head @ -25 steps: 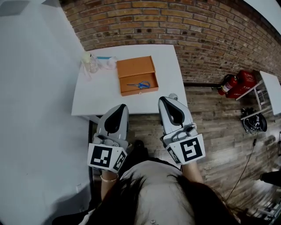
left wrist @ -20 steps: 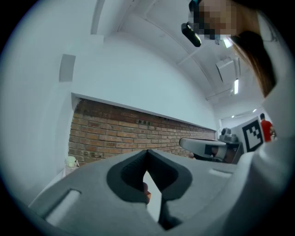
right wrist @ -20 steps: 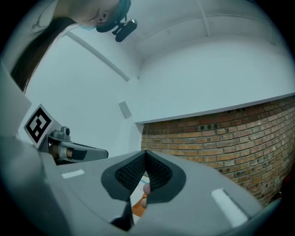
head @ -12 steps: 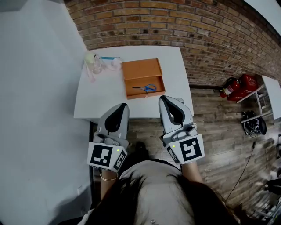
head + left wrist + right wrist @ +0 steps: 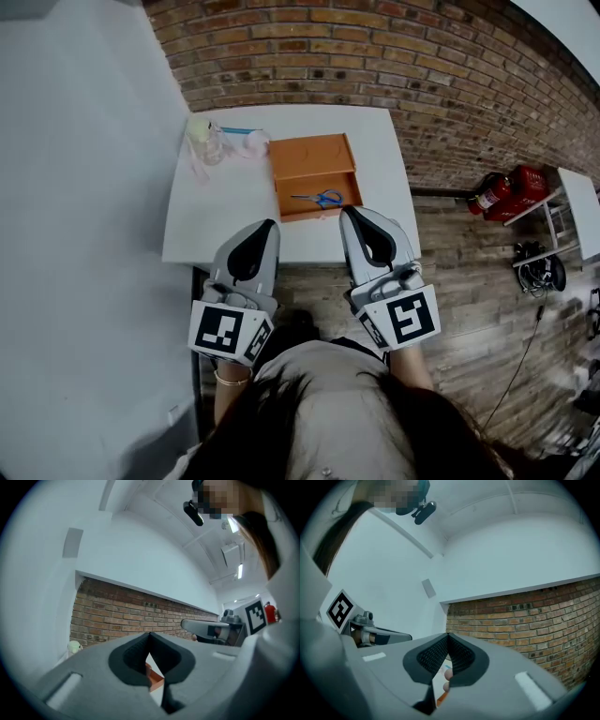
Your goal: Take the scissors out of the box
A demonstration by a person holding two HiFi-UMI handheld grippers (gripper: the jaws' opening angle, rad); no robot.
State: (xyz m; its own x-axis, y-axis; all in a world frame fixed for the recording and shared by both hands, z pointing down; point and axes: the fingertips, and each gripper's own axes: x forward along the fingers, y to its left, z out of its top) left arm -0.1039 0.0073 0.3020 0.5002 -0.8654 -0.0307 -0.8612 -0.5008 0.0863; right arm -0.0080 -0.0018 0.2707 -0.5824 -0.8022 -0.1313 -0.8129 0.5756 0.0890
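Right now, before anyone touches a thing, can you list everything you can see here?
table: one, white, against the brick wall
box: one, orange, open, on the table's right half
scissors: one pair, blue handles, inside the box's near half
small items: a pale cluster, table's far left corner; too small to name
fire extinguishers: apparently two, red, on the floor at right
second table: one, white, far right edge
cables: black tangle, on the wooden floor at right
left gripper: one, grey, jaws shut and empty, at the table's near edge
right gripper: one, grey, jaws shut and empty, just short of the box
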